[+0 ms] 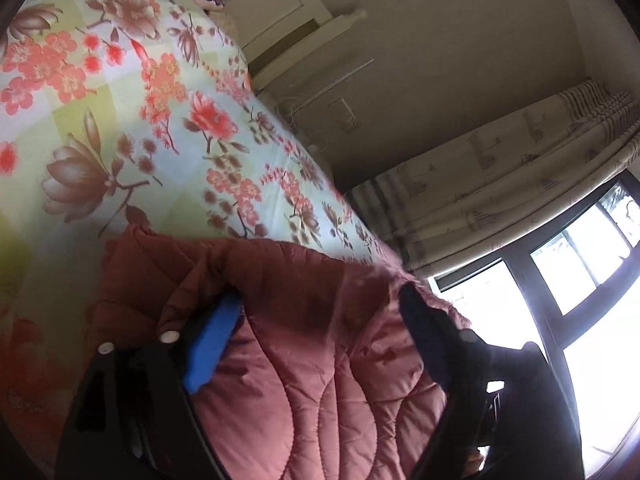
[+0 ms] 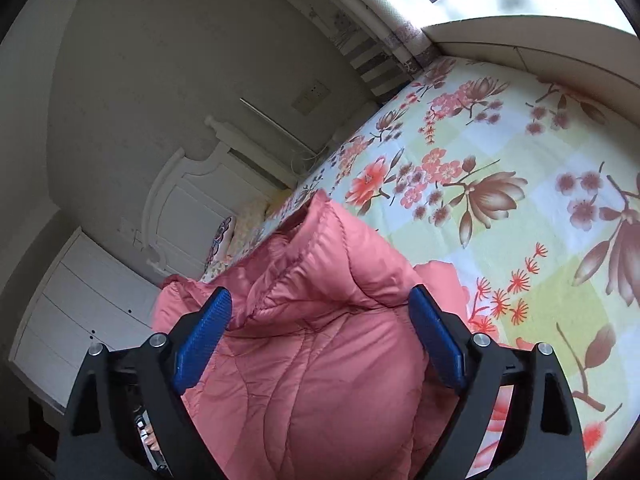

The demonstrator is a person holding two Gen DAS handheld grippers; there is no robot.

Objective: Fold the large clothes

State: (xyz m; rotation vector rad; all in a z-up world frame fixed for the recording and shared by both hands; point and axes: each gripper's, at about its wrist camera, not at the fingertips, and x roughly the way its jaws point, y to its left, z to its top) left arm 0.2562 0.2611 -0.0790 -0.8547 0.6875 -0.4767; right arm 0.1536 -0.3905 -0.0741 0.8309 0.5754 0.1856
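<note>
A pink quilted padded jacket (image 1: 320, 400) lies bunched on a bed with a floral sheet (image 1: 120, 120). My left gripper (image 1: 320, 296) stands open over it, its fingers spread wide with a fold of the jacket lying loose between them. In the right wrist view the same jacket (image 2: 312, 380) bulges up between the blue pads (image 2: 204, 340) of my right gripper (image 2: 320, 294), which is also open; the pads stand apart from the fabric on the right side. The floral sheet (image 2: 520, 240) stretches beyond it.
A white headboard (image 1: 320, 20) and a patterned pillow (image 2: 224, 236) are at the bed's head. A striped curtain (image 1: 500, 184) and a bright window (image 1: 580, 280) lie beyond the bed's side. A white drawer cabinet (image 2: 80, 312) stands beside the bed.
</note>
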